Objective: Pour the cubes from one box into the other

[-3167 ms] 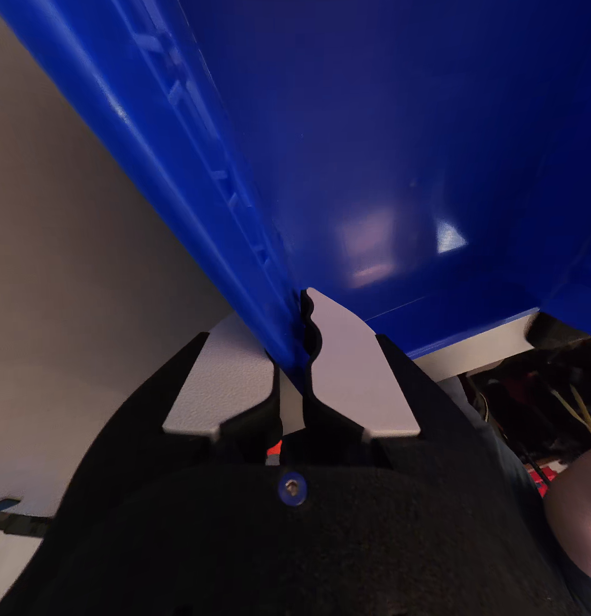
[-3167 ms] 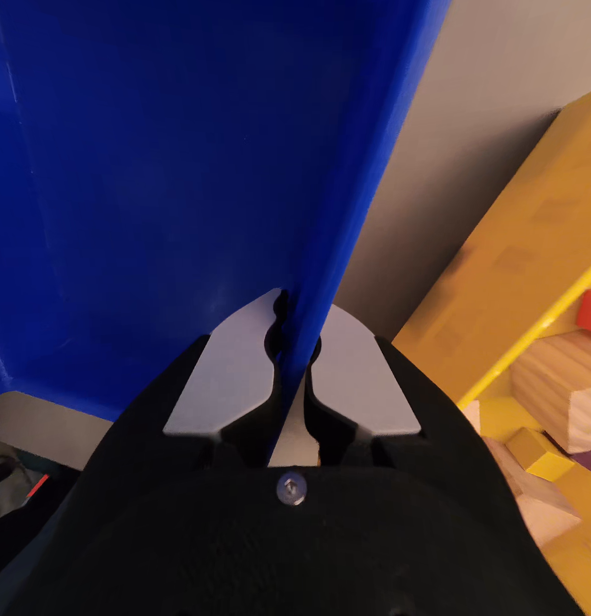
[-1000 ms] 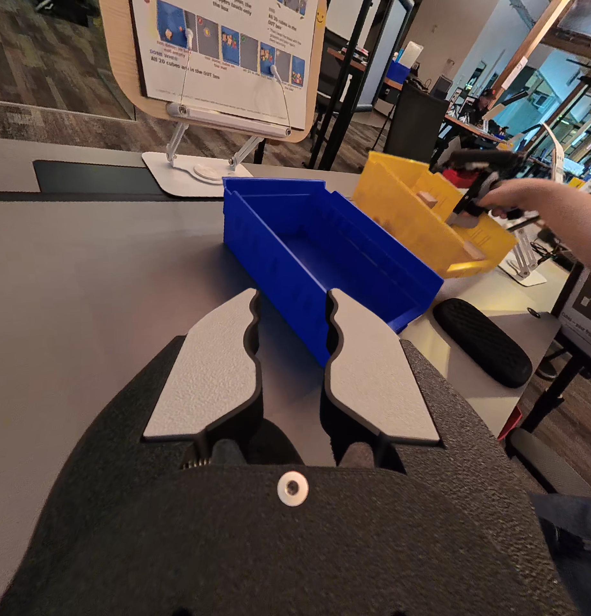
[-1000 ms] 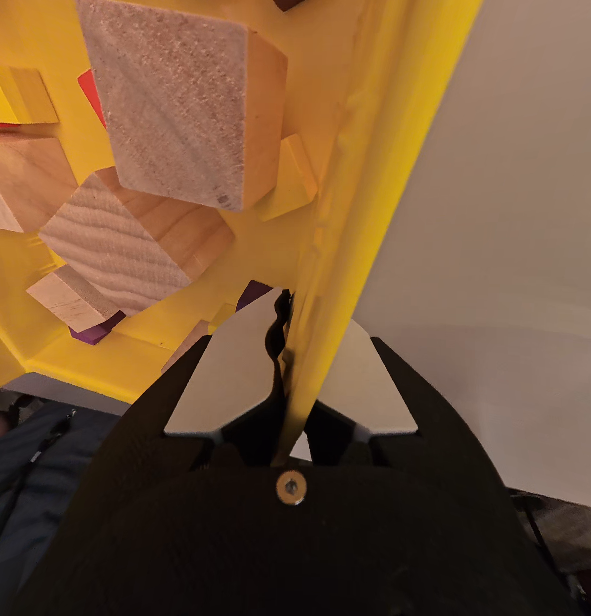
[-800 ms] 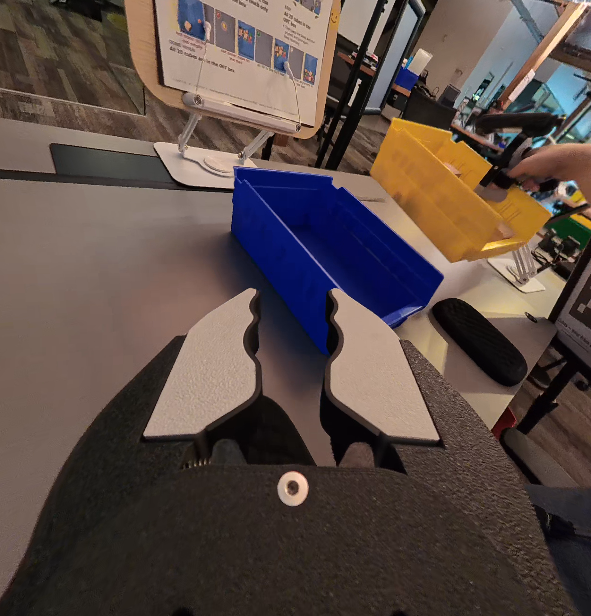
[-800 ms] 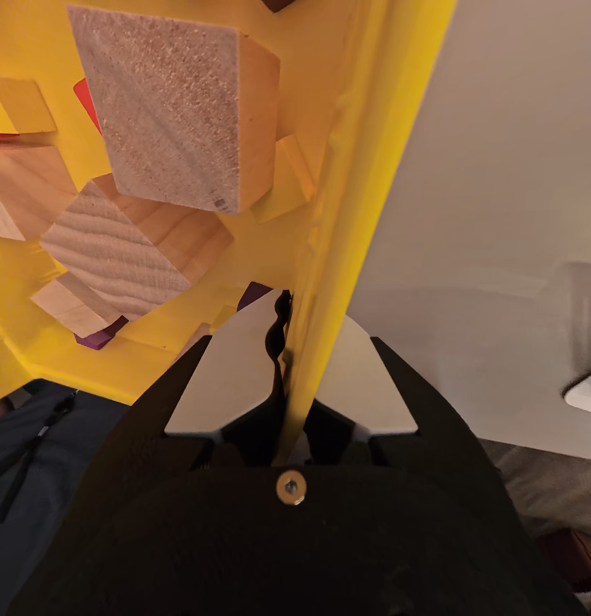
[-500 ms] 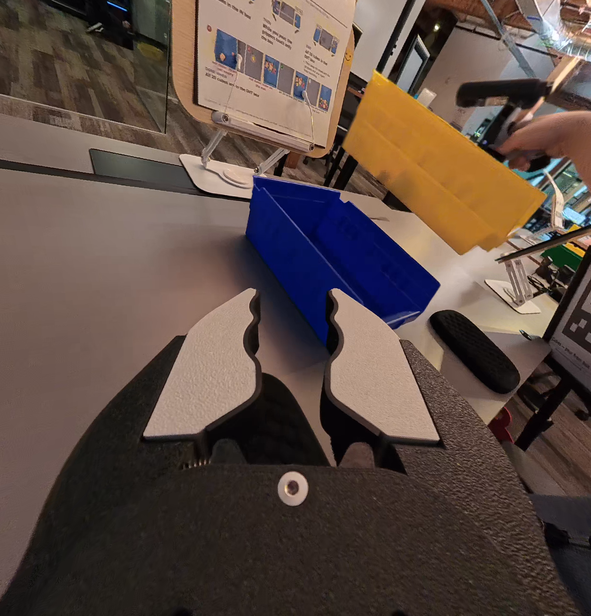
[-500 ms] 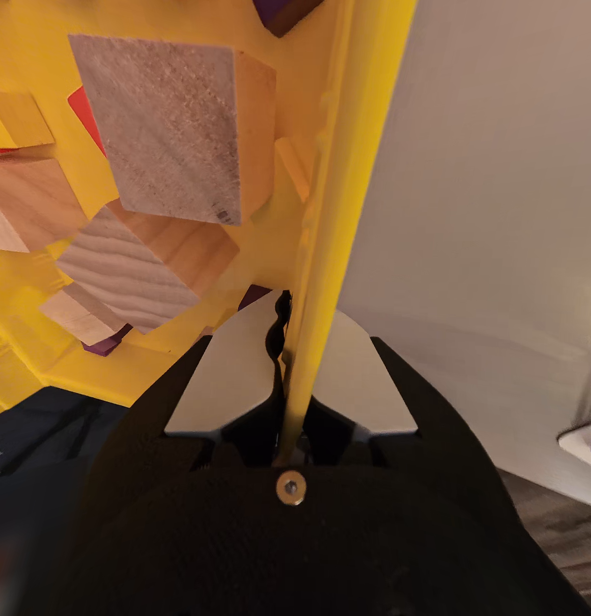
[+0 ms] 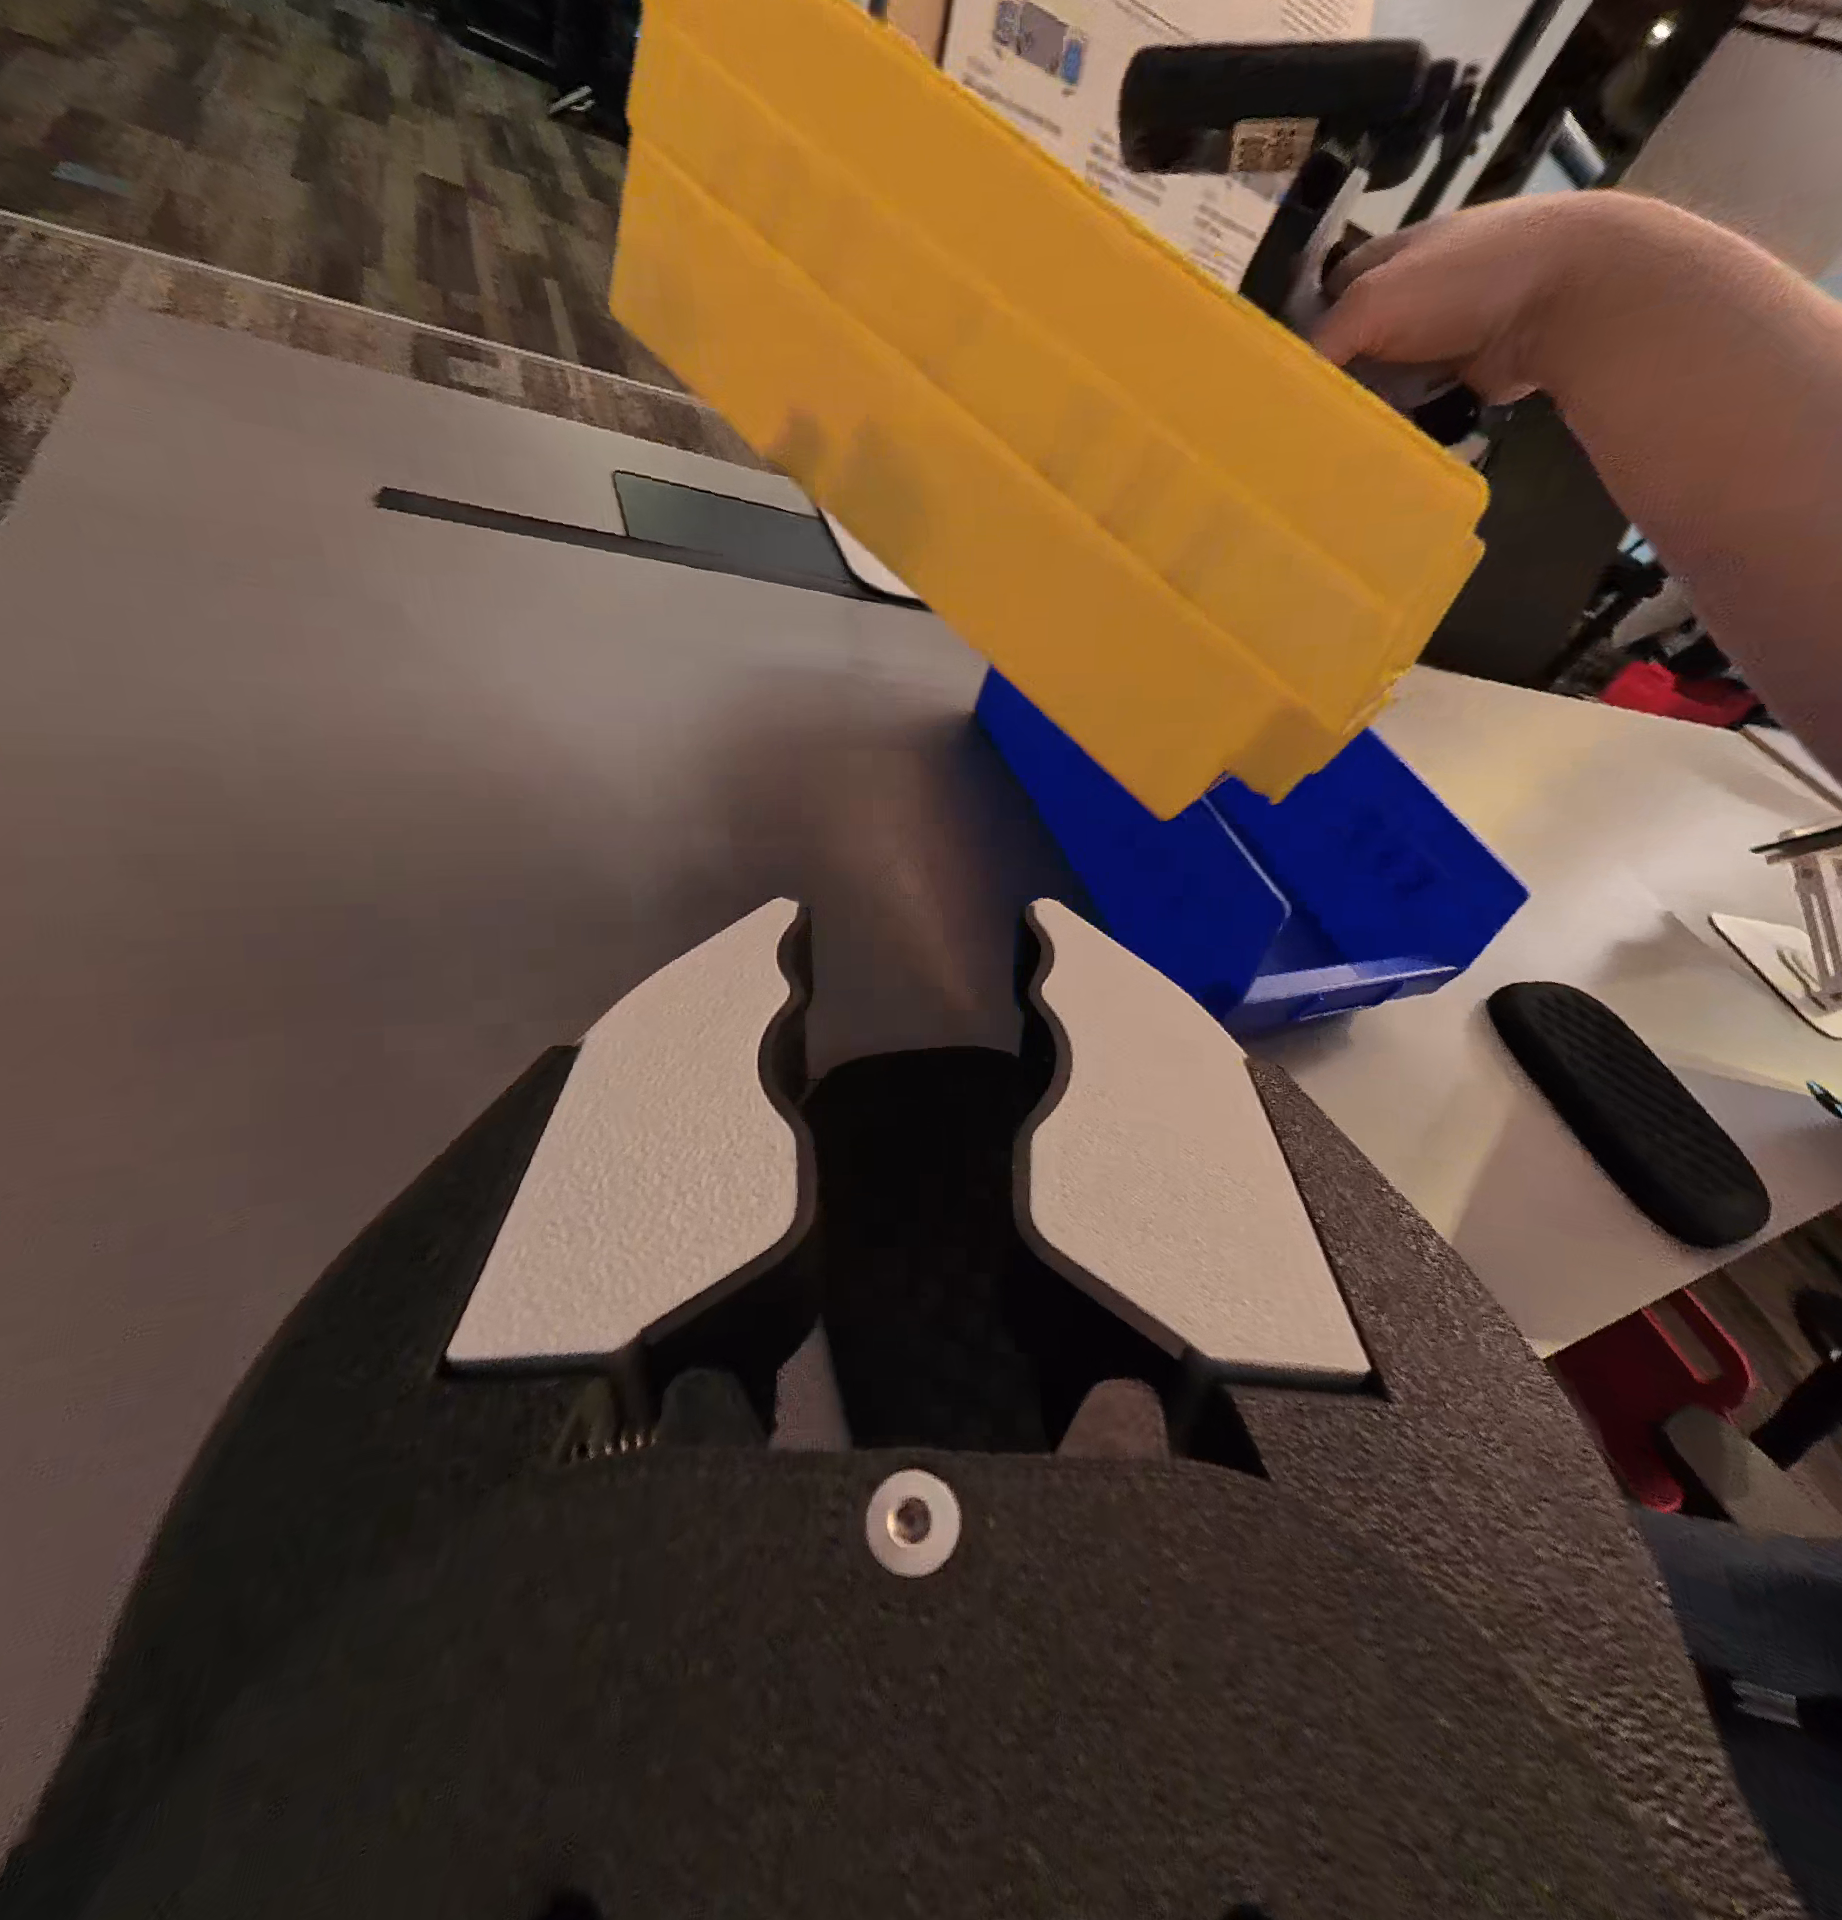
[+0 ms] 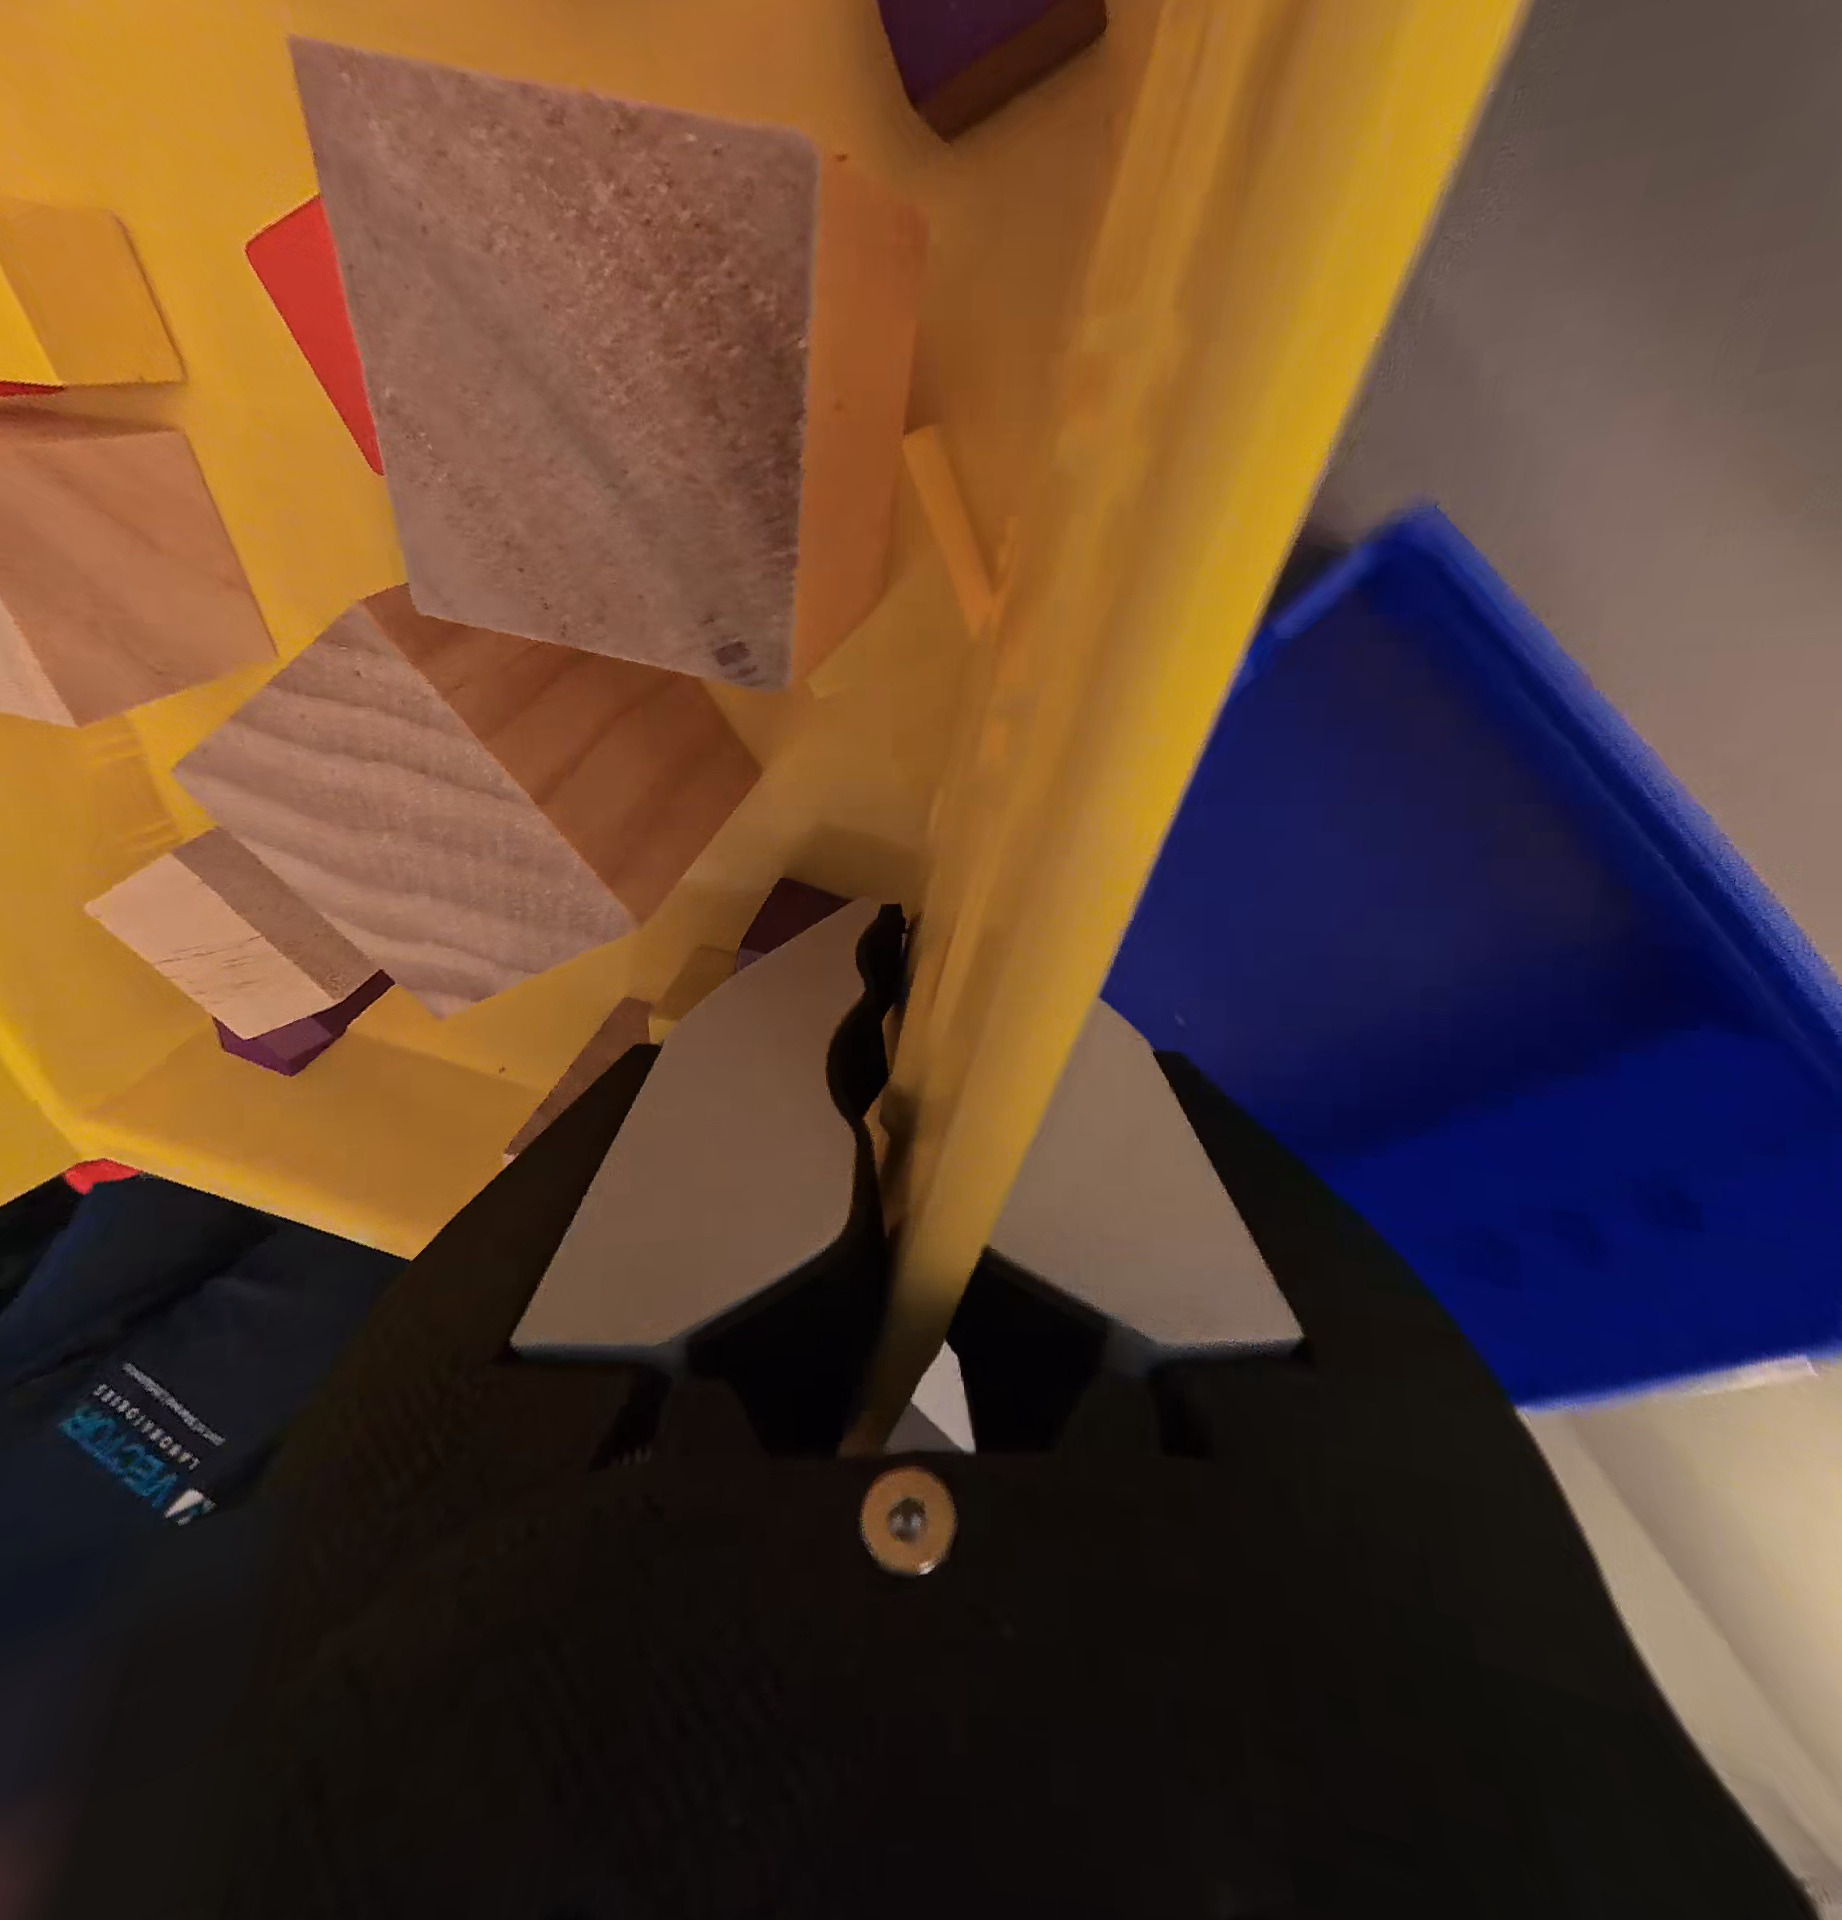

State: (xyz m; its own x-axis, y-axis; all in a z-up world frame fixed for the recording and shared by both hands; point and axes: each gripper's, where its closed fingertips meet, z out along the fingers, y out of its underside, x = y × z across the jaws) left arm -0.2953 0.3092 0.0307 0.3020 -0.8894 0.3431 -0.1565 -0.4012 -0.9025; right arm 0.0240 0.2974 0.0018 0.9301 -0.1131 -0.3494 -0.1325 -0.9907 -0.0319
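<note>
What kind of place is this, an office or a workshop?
Probably an open office or lab set up for trials: a grey table on patterned carpet, an instruction board on a stand, and plastic bins, yellow and blue.

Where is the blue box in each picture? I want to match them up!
Left wrist view: the blue box sits on the grey table, right of the middle, partly behind the lifted yellow box.
Right wrist view: the blue box is on the right, low beside the yellow box's wall.
Shared landmark: the yellow box, held by the right gripper.
</note>
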